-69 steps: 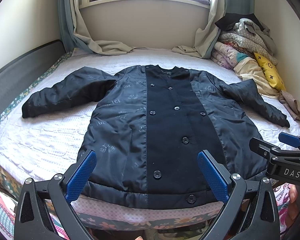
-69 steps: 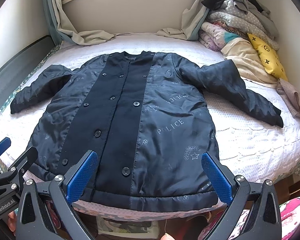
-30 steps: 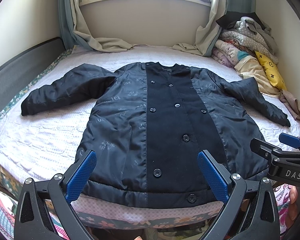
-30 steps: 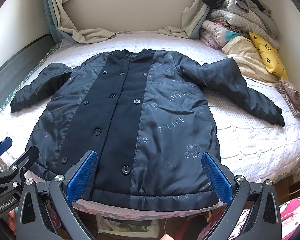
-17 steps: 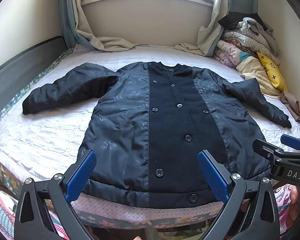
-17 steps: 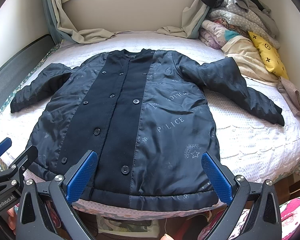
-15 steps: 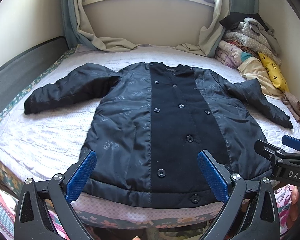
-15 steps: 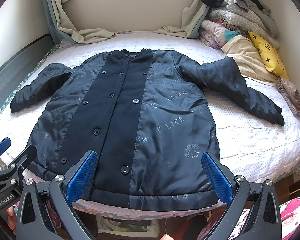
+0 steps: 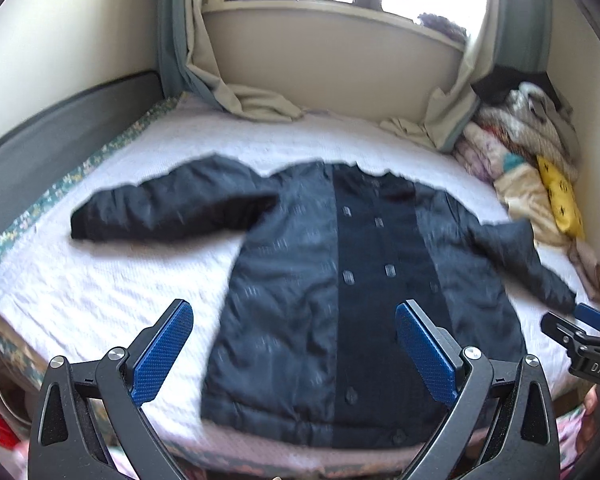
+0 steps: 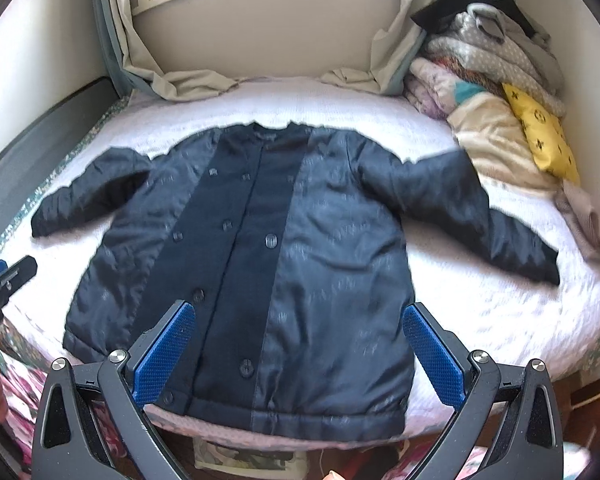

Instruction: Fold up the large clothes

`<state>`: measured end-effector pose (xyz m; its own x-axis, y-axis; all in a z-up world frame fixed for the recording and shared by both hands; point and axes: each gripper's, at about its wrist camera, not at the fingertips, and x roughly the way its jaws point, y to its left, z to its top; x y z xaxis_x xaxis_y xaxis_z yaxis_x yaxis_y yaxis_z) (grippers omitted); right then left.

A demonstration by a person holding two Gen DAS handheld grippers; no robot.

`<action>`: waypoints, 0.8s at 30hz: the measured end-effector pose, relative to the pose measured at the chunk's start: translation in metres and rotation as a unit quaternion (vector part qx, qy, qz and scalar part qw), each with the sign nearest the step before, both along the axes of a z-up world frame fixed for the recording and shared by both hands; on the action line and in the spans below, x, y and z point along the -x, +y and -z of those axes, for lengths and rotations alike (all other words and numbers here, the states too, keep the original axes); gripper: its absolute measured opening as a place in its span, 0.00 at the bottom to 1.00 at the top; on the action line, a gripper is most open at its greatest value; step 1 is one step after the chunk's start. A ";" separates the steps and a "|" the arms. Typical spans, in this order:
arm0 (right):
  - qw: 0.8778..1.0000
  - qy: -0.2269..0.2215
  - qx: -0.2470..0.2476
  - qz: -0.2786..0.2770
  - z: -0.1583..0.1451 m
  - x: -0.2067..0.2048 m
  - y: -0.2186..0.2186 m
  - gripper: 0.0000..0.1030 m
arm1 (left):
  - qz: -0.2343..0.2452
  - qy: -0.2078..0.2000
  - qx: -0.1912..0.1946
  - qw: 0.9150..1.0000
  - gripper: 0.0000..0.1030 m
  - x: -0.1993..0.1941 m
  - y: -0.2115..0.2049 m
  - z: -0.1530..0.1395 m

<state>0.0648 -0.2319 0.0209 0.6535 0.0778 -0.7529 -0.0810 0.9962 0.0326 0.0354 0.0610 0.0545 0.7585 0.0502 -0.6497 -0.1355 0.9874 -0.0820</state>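
Note:
A dark navy buttoned coat (image 9: 352, 292) lies flat, front up, on the white bedspread (image 9: 100, 300), with both sleeves spread out to the sides. It also shows in the right wrist view (image 10: 268, 268). My left gripper (image 9: 294, 344) is open and empty, held above the coat's hem on its left half. My right gripper (image 10: 300, 348) is open and empty, held above the hem on the coat's right half. The right gripper's tip shows at the right edge of the left wrist view (image 9: 580, 328). Both views are blurred by motion.
A pile of folded clothes (image 10: 492, 80) with a yellow cushion (image 10: 544, 140) sits at the bed's far right corner. Curtains (image 10: 188, 80) drape onto the bed under the window. A dark bed frame (image 9: 52, 132) runs along the left side.
Both grippers have risen and pulled back, so the coat sits lower and smaller in view. The left gripper has shifted left. The coat has not moved.

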 end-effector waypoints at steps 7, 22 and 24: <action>1.000 -0.030 0.000 -0.003 -0.048 -0.058 -0.002 1.00 | -0.011 -0.029 -0.017 0.999 0.99 -0.053 0.021 -0.041; 1.000 0.016 -0.023 -0.002 0.013 -0.155 -0.018 1.00 | -0.087 0.030 0.049 0.995 0.99 -0.123 0.097 -0.003; 0.999 0.022 -0.028 -0.001 0.015 -0.161 -0.019 1.00 | -0.101 0.030 0.072 0.992 0.99 -0.127 0.112 -0.004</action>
